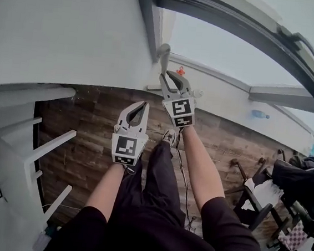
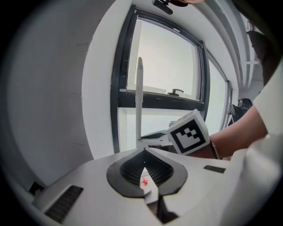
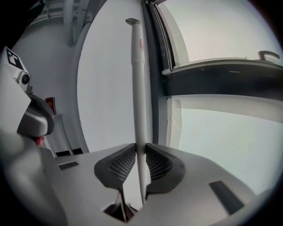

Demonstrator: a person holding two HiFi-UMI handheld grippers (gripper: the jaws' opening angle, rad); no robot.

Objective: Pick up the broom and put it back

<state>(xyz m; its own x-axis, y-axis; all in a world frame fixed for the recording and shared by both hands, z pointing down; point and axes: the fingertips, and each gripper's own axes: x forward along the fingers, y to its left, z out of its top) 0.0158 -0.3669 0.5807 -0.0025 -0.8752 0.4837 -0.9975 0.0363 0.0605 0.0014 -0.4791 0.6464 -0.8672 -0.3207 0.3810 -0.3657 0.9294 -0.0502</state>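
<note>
Your right gripper (image 3: 140,161) is clamping the broom's white handle (image 3: 139,88) between its pads. It is holding the handle upright just beside the dark window frame (image 3: 155,66), where the wall (image 1: 62,23) is meeting the glass. I judge the pole could be pivoting in that narrow grip and knocking the frame. It could also be sliding down the wall once you are letting go, since the broom's head is showing in no view. Your left gripper (image 2: 145,152) is hanging empty, jaws together, near the right one. A white shelf rack (image 1: 32,148) is crowding the left edge of the wood floor (image 1: 91,115). A cable (image 1: 182,178) is trailing by your feet, and a chair (image 1: 249,201) is sitting well apart at the right.
</note>
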